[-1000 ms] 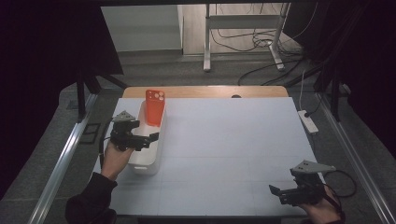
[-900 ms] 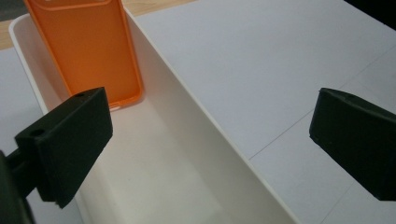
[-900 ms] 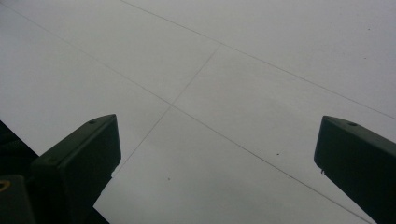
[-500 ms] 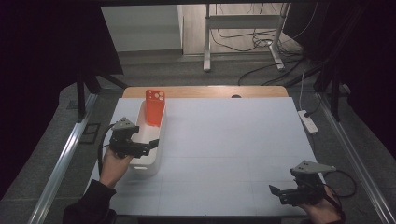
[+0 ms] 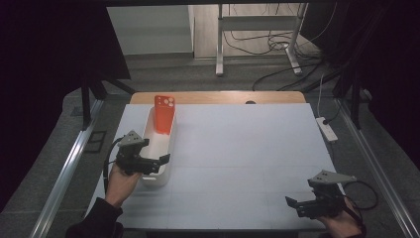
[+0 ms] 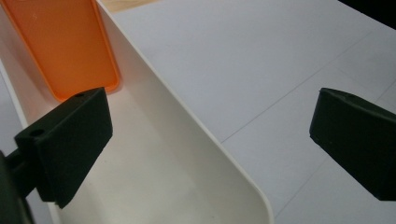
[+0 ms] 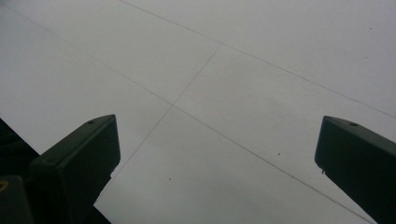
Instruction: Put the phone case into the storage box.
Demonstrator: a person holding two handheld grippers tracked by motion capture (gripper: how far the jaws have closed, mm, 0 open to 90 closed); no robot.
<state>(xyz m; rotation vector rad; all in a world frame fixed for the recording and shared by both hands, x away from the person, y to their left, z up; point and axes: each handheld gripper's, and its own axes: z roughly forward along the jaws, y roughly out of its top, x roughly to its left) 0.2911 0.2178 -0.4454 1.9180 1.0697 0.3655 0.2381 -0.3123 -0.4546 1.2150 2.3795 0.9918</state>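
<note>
Hovering over the near end of the white tray, the left gripper has its jaws wide apart and holds nothing. In the left gripper view, one jaw sits above the inside of the tray and the other jaw sits above the table, so the tray's long wall runs between them. I cannot tell if a jaw touches the wall.

The tray is long and thin and lies near the left edge of the white table. An orange phone case stands at the tray's far end, leaning on the end wall, with its camera hole at the top. In the left gripper view the case is just past the left jaw, and they are not touching.

The right gripper is at the near right corner of the table, well apart from the tray. Its jaws are wide apart too, with only bare table between them.
</note>
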